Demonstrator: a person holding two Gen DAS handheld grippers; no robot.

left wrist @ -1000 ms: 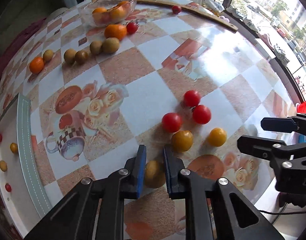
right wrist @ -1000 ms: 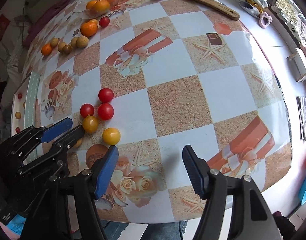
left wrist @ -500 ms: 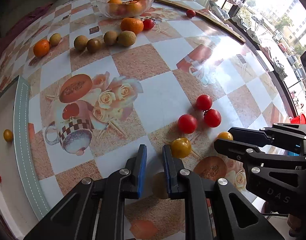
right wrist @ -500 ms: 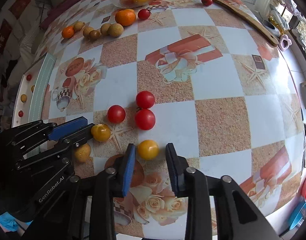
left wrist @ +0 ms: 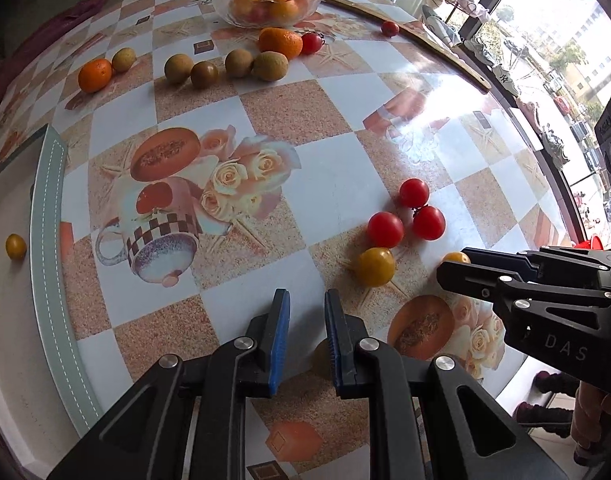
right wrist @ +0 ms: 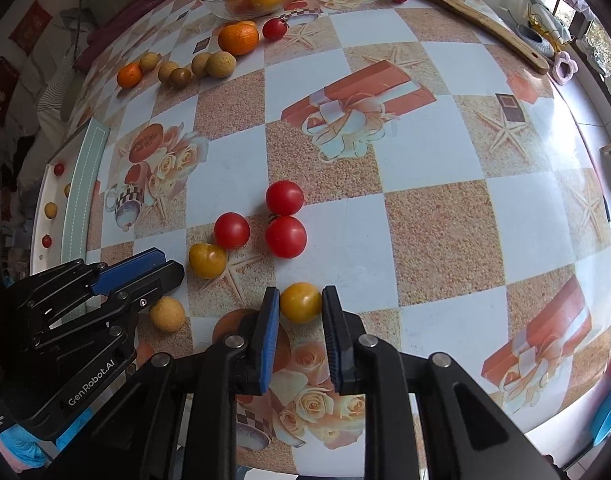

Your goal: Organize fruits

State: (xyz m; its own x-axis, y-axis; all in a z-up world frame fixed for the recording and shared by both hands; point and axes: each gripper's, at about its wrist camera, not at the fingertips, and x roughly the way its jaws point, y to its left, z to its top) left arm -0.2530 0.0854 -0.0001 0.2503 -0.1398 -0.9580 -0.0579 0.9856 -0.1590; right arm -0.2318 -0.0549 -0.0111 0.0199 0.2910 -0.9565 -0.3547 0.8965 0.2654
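The right gripper (right wrist: pixel 301 306) has its blue-padded fingers (right wrist: pixel 270 332) closed on a small round yellow cherry tomato (right wrist: pixel 300 302), which sits between the pads on the glossy checked surface (right wrist: pixel 437 216) printed with roses and gift boxes. The left gripper (left wrist: pixel 307 320) has its fingers (left wrist: pixel 280 336) drawn close together with only a narrow gap, and nothing is visibly pinched in it; a pale tan round fruit (right wrist: pixel 167 314) lies just beneath and beside it. The step in hand looks like the pick-up of the yellow tomato, with the grip made and the lift not yet begun. Three red cherry tomatoes (right wrist: pixel 285 236) and a second yellow tomato (right wrist: pixel 207 260) lie near. Next, the move likely calls for raising the tomato cleanly and carrying it across to the white tray with the pale green rim (right wrist: pixel 83 184) at the left edge, where similar small tomatoes already lie, without squashing its soft skin or nudging its neighbours.
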